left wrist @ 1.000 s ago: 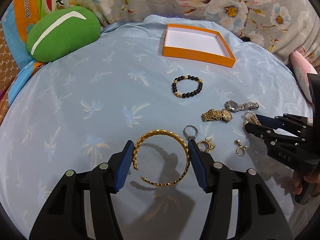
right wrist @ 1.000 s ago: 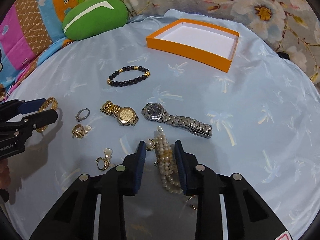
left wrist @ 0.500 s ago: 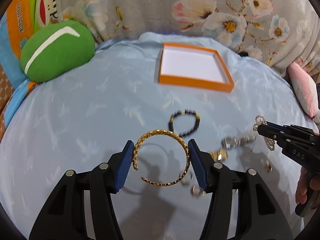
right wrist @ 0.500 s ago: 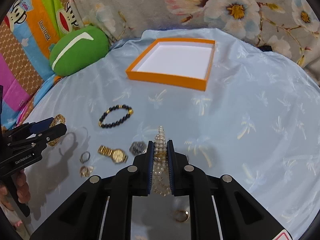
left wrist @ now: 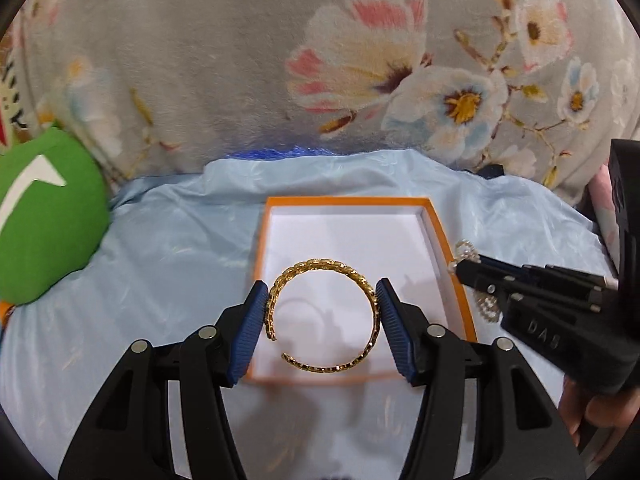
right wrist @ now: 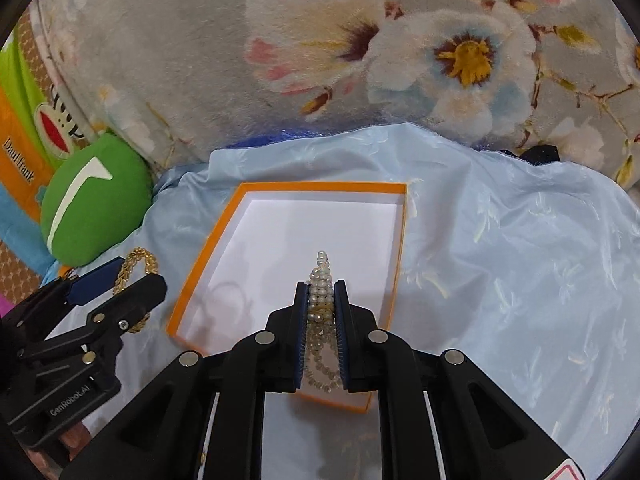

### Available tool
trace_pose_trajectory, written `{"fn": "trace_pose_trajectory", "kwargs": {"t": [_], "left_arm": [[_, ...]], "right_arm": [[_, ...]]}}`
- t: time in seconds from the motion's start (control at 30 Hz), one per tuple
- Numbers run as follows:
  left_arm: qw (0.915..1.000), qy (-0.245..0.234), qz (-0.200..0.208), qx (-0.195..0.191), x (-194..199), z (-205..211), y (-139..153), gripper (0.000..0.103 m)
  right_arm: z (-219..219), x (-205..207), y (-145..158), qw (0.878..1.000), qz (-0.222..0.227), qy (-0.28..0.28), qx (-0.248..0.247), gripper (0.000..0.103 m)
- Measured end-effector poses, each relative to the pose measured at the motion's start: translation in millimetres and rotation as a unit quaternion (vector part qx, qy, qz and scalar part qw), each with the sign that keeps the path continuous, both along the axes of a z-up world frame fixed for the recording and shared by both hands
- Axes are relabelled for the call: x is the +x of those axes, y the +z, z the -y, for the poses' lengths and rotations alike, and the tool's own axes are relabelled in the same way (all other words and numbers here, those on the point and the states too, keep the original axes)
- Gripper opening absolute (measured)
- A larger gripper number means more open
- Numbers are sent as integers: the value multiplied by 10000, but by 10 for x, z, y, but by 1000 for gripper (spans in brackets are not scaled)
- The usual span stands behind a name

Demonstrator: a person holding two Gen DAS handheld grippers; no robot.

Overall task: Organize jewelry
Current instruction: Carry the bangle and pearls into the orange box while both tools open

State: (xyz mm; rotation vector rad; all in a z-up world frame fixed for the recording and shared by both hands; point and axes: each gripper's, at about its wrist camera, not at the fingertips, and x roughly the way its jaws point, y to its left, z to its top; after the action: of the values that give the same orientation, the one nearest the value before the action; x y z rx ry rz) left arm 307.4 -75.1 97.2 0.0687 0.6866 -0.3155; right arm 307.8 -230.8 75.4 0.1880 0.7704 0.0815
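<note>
A: Status of the left gripper point(left wrist: 322, 308)?

B: Clamped across the gold bangle point(left wrist: 320, 320), directly above the orange box point(left wrist: 448, 264).

A: The right gripper point(right wrist: 322, 320)?

B: Pinched on the pearl bracelet point(right wrist: 320, 300), over the box's near right part. Both release points lie straight below.

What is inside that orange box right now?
The orange box shows only its bare white floor and shadows. The gold bangle and pearl bracelet hang above it, still held. The near corners are hidden behind the fingers.
</note>
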Motion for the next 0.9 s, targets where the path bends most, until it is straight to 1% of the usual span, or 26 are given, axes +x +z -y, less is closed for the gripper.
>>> {"fn": "trace_pose_trajectory", "kwargs": {"t": [0.03, 0.13, 0.3, 0.43, 0.53, 0.73, 0.77, 0.8, 0.9], "left_arm": [[10000, 21, -37, 2, 152, 60, -44, 54], [9999, 78, -24, 133, 409, 179, -172, 54], [9994, 153, -173, 251, 729, 286, -391, 54], [9990, 211, -251, 301, 857, 319, -508, 54], [9990, 216, -315, 253, 911, 327, -573, 55], [9979, 404, -457, 210, 1004, 308, -674, 55], [9978, 432, -461, 210, 1011, 300, -681, 58], [9975, 488, -468, 220, 1018, 292, -688, 65], [9969, 641, -405, 225, 1007, 251, -669, 77]], "right_arm": [[12, 94, -34, 10000, -15, -29, -9, 12], [14, 339, -148, 9999, -55, -61, -77, 12], [10, 626, -339, 9996, -176, -127, -176, 12], [26, 751, -459, 9992, -269, -207, -231, 12], [47, 791, -532, 9988, -298, -281, -260, 13], [60, 805, -593, 9984, -280, -349, -355, 14], [60, 795, -588, 9984, -251, -357, -366, 15], [52, 787, -580, 9984, -213, -363, -374, 17], [54, 704, -518, 9985, -50, -392, -371, 23]]}}
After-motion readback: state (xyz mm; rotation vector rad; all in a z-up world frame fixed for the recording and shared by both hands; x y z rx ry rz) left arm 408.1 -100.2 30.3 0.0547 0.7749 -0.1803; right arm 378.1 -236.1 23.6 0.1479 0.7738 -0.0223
